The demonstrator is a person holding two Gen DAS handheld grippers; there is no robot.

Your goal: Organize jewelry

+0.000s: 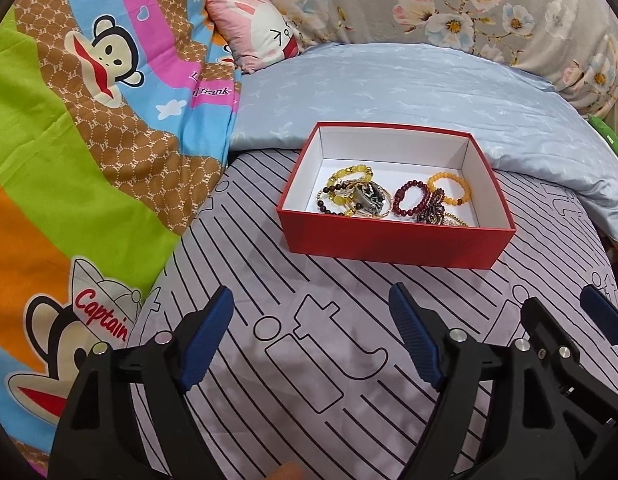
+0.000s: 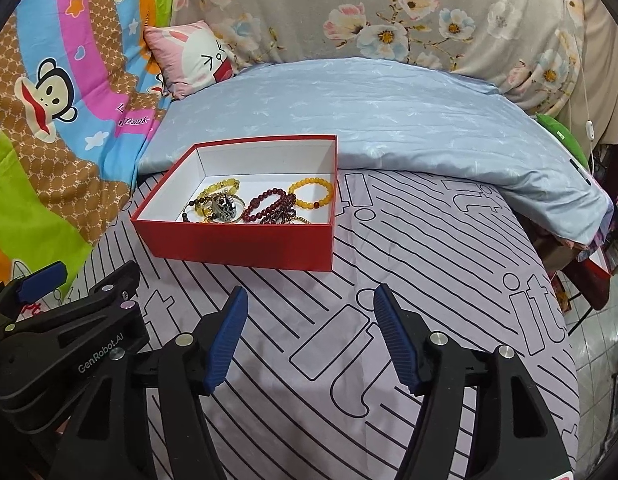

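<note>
Both grippers, left (image 1: 311,332) and right (image 2: 311,336), are hovering with fingers released and empty; approaching the red cardboard box (image 1: 389,242) of beaded bracelets (image 1: 393,200) slowly looks wisest.

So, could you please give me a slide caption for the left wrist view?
Open left gripper poised above striped bedsheet, facing a red cardboard box of beaded bracelets.

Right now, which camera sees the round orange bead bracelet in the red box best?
The right wrist view: the round orange bead bracelet lies open near the far right corner of the red cardboard box, its whole ring showing. In the left wrist view the bracelet is also visible, but dark beads overlap its lower left edge.
</note>
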